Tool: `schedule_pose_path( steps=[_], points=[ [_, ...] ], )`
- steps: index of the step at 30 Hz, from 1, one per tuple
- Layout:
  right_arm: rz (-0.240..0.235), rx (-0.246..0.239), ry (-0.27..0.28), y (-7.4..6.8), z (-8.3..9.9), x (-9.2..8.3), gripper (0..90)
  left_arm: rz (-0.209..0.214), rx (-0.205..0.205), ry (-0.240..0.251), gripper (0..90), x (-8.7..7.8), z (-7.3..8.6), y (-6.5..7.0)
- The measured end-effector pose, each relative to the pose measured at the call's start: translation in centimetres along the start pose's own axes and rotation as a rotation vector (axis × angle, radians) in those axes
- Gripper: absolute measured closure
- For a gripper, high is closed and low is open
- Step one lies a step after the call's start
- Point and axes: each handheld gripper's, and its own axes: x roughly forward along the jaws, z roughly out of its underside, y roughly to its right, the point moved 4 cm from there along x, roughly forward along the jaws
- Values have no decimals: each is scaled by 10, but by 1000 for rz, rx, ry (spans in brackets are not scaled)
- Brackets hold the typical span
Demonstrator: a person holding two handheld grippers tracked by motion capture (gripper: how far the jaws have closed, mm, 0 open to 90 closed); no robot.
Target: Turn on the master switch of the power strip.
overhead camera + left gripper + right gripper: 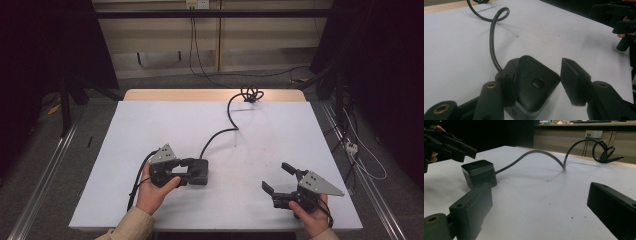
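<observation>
Two grippers were over the table (150, 120). The left gripper (536, 82) was spread about the socket cube (534, 85): one jaw lay against its side, the other stood clear, so nothing was pinched. The cube sat near the left front, its cord (220, 132) running back. The right gripper (280, 180) was held wide open and empty. A release done well was judged to need a straight withdrawal, with no snag on the cord.

A lab-style recording bay. The white tabletop (150, 130) stands between black curtains (45, 45), with metal floor rails (42, 165) alongside. Loose cables (200, 60) run to wall sockets (196, 4).
</observation>
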Motion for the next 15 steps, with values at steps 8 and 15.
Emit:
schedule_pose_path(
  steps=[8,15],
  points=[
    [1,1,-2,0,0,-1,54,-19,-20,-1,337,-5,1,-4],
    [2,0,0,1,0,-1,54,-25,-53,12,198,-15,3,-10]
  ],
)
